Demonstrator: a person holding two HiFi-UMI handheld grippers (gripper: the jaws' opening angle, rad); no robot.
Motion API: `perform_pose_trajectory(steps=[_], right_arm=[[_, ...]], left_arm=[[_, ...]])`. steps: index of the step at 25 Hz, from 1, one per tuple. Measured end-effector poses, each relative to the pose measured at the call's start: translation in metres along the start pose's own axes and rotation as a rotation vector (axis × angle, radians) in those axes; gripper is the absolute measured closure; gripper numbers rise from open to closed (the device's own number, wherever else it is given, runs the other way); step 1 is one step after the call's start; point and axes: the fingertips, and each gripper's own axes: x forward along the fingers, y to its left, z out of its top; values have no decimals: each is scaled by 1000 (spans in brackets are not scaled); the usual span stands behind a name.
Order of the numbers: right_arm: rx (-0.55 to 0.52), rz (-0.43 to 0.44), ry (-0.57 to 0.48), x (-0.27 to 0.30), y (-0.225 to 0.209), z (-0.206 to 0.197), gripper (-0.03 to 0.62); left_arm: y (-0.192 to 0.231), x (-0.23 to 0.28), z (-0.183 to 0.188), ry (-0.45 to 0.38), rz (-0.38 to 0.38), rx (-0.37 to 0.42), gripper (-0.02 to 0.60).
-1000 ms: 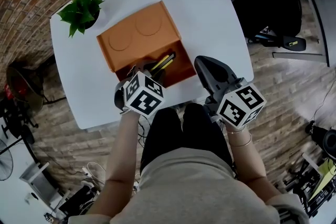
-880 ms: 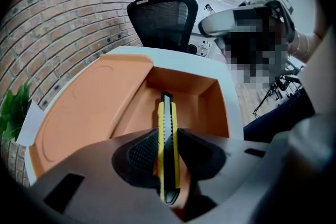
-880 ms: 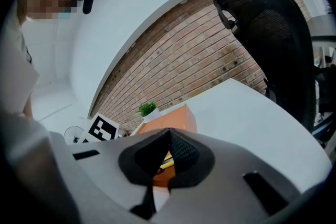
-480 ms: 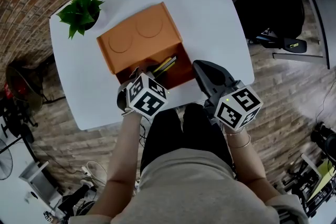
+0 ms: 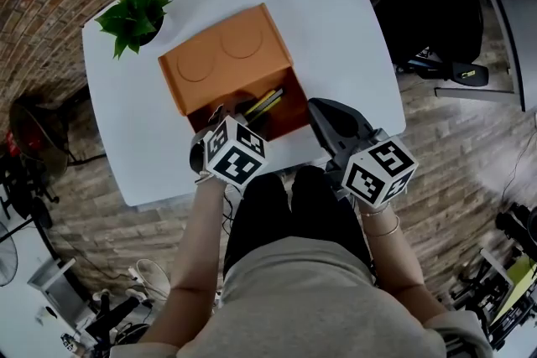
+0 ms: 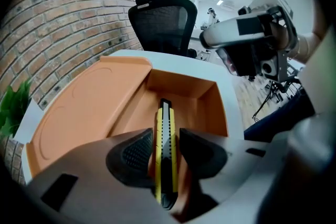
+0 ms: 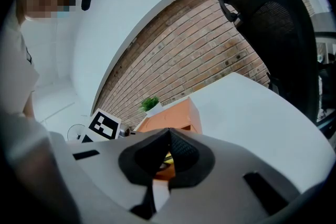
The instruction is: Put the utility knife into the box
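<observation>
Utility knife (image 6: pixel 165 155): lying lengthways in the open compartment of the box, yellow and black, with its near end sitting between the left fingers; showing in the head view (image 5: pixel 263 103) as a slanted yellow strip.
Box (image 5: pixel 220 63): sitting on the tabletop, orange, with a flat covered part bearing two round imprints on the far side and the open compartment facing the person.
Left gripper (image 6: pixel 165 132): pointing steeply down over the near edge of the box, marker cube turning up toward the head camera.
Left fingers (image 6: pixel 134 152): just now opening, standing apart on either side of the knife, with a strip of orange showing between the knife and the right-hand pad, and no longer clamping it.
Right gripper (image 7: pixel 169 131): hovering just beside the box over the near edge of the tabletop, well clear of the knife.
Right fingers (image 7: pixel 186 157): meeting at the tips, gripping nothing.
Tabletop (image 5: pixel 336 12): carrying the box and a potted plant (image 5: pixel 132 12), white and bare elsewhere.
Potted plant: standing at the far left corner, just beyond the box.
Office chair (image 7: pixel 273 23): standing beyond the far edge of the tabletop.
</observation>
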Motion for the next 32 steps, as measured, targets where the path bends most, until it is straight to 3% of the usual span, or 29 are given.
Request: perform_pose_trajectory(steps=[7, 16, 22, 32], right_arm=[[-32, 18, -19, -3, 13, 7, 595], [-112, 51, -54, -7, 41, 29, 595], [-161, 69, -86, -11, 60, 46, 595], [-231, 134, -136, -11, 105, 69, 595]], left_arm=[[-2, -27, 19, -108, -4, -9, 443], [11, -85, 39, -313, 44, -156, 445], [13, -130, 53, -492, 49, -276, 460], [13, -186, 63, -689, 77, -358, 515]])
